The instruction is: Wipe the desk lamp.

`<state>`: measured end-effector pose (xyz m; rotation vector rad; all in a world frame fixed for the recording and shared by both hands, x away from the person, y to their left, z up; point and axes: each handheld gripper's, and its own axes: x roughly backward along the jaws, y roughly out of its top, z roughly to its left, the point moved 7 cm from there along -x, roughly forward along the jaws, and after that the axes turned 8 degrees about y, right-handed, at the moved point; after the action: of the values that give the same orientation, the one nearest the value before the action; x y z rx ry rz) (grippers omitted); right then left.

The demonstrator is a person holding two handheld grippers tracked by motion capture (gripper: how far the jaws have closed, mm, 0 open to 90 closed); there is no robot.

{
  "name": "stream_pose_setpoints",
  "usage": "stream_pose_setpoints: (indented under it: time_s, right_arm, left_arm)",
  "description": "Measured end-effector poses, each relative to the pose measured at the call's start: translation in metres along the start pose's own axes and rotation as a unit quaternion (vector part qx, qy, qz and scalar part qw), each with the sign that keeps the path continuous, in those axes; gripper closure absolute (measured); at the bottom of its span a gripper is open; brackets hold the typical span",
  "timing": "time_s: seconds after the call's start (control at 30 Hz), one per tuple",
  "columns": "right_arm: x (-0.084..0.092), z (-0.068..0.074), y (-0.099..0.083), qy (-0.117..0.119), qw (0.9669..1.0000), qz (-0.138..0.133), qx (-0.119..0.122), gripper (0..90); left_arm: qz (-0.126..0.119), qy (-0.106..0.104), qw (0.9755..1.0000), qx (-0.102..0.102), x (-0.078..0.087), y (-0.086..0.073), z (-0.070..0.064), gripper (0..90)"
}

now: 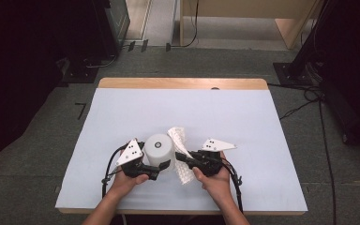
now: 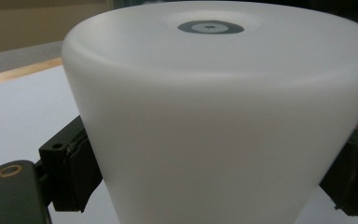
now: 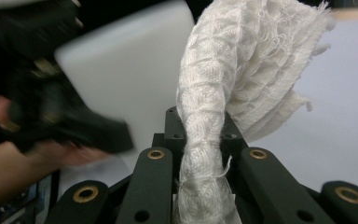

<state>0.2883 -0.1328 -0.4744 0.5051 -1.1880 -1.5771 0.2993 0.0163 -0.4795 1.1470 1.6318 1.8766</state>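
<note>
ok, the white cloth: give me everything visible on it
The white cloth is a waffle-textured woven rag with frayed, thready edges. The right gripper has its jaws shut on it, bunching it into a strip; one end stands up beside the white cup, the other hangs to the table. Contact with the cup is unclear.

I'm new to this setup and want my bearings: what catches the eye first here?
First, the white cone-shaped container standing near the front of the table, clamped between the jaws of the left hand-held gripper. Right beside it, the right hand-held gripper is shut on a white waffle-weave cloth, which rises above its jaws and hangs below them.
</note>
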Motion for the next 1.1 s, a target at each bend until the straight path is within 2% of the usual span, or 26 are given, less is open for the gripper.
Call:
stream_pose_setpoints:
  time_s: [0.07, 0.13, 0.2, 0.27, 0.3, 0.37, 0.43, 0.53, 0.7, 0.77, 0.83, 0.87, 0.9, 1.07, 1.1]
  right_arm:
    - [0.004, 0.007, 0.007, 0.009, 0.9998, -0.013, 0.013, 79.9]
    - [0.006, 0.012, 0.012, 0.013, 0.9995, -0.016, 0.025, 79.9]
    - [0.008, 0.010, 0.013, 0.008, 0.9994, -0.017, 0.030, 79.8]
    - [0.010, 0.004, 0.011, -0.004, 0.9996, -0.016, 0.022, 79.8]
    - [0.011, 0.001, 0.010, -0.007, 0.9997, -0.018, 0.014, 79.8]
    - [0.013, -0.008, 0.006, -0.026, 0.9995, -0.016, 0.009, 79.8]
    - [0.013, -0.013, 0.002, -0.035, 0.9993, -0.012, 0.002, 79.9]
    - [0.012, -0.019, -0.002, -0.042, 0.9991, -0.006, -0.006, 79.8]
    - [0.009, -0.023, -0.008, -0.056, 0.9984, 0.010, 0.005, 79.6]
    - [0.006, -0.025, -0.012, -0.059, 0.9981, 0.016, -0.003, 79.6]
    - [0.001, -0.027, -0.018, -0.064, 0.9974, 0.034, -0.004, 79.6]
    - [0.001, -0.027, -0.018, -0.064, 0.9974, 0.034, -0.004, 79.6]
    - [-0.001, -0.027, -0.021, -0.067, 0.9969, 0.041, -0.005, 79.6]
    - [-0.013, -0.021, -0.030, -0.051, 0.9972, 0.055, -0.006, 79.7]
    - [-0.014, -0.021, -0.031, -0.049, 0.9971, 0.058, -0.009, 79.8]
  left_arm:
    - [0.008, 0.007, 0.9999, 0.000, -0.003, -0.004, 0.002, 8.9]
    - [0.015, 0.012, 0.9998, -0.003, -0.004, -0.007, 0.004, 8.9]
    - [0.023, 0.015, 0.9996, -0.004, -0.007, -0.010, 0.004, 8.9]
    - [0.034, 0.030, 0.9988, -0.020, -0.010, -0.015, 0.003, 8.8]
    - [0.044, 0.045, 0.9973, -0.038, -0.013, -0.020, 0.002, 8.8]
    - [0.044, 0.050, 0.9967, -0.046, -0.014, -0.022, 0.001, 8.7]
    - [0.046, 0.052, 0.9964, -0.048, -0.013, -0.022, 0.001, 8.6]
    - [0.053, 0.063, 0.9957, -0.040, -0.010, -0.023, 0.003, 7.6]
    - [0.032, 0.086, 0.9953, -0.028, 0.001, -0.018, 0.002, 3.4]
    - [0.027, 0.105, 0.9939, -0.020, 0.002, -0.016, -0.002, 3.5]
    - [0.033, 0.121, 0.9919, -0.020, 0.000, -0.016, -0.004, 3.5]
    - [0.033, 0.121, 0.9919, -0.020, 0.000, -0.016, -0.004, 3.5]
    - [0.038, 0.132, 0.9904, -0.020, -0.003, -0.017, -0.004, 3.5]
    - [0.029, 0.122, 0.9921, -0.007, -0.003, -0.016, -0.001, 8.8]
    - [0.020, 0.117, 0.9929, 0.007, -0.001, -0.013, 0.002, 8.8]
